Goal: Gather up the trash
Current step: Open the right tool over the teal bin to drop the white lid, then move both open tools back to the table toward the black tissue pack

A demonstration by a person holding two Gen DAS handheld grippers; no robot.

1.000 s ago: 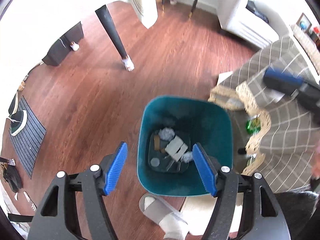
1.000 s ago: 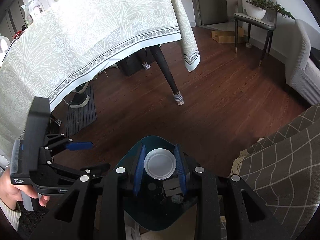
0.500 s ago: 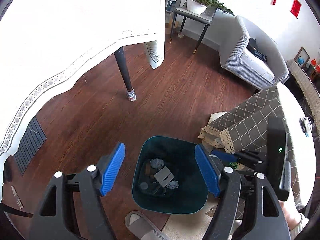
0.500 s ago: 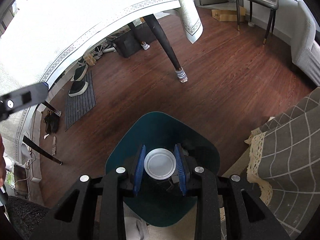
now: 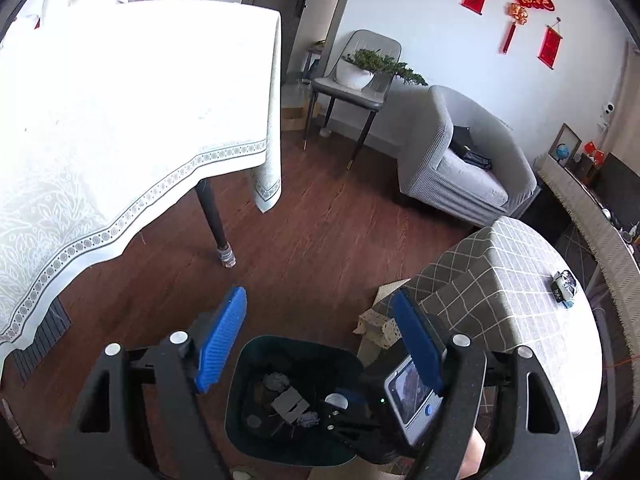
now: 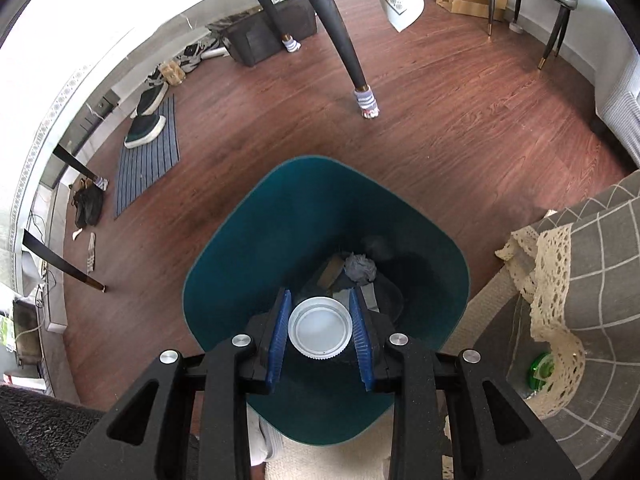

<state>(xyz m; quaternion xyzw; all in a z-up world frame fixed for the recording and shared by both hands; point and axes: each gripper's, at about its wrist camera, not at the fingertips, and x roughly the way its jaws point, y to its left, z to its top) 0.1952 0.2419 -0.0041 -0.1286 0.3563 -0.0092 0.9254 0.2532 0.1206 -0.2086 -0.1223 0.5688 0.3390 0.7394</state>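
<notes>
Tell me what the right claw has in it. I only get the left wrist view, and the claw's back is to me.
Observer: The right claw is shut on a round white lid, with a blue pad on each side of its rim.
Operator: Is it over the bin?
Observer: Yes, the lid hangs above the opening of the teal bin, not yet dropped.
Operator: Anything lying outside the bin?
Observer: A small round green thing shows under the lace-edged cloth to the bin's right. I cannot tell what it is.
</notes>
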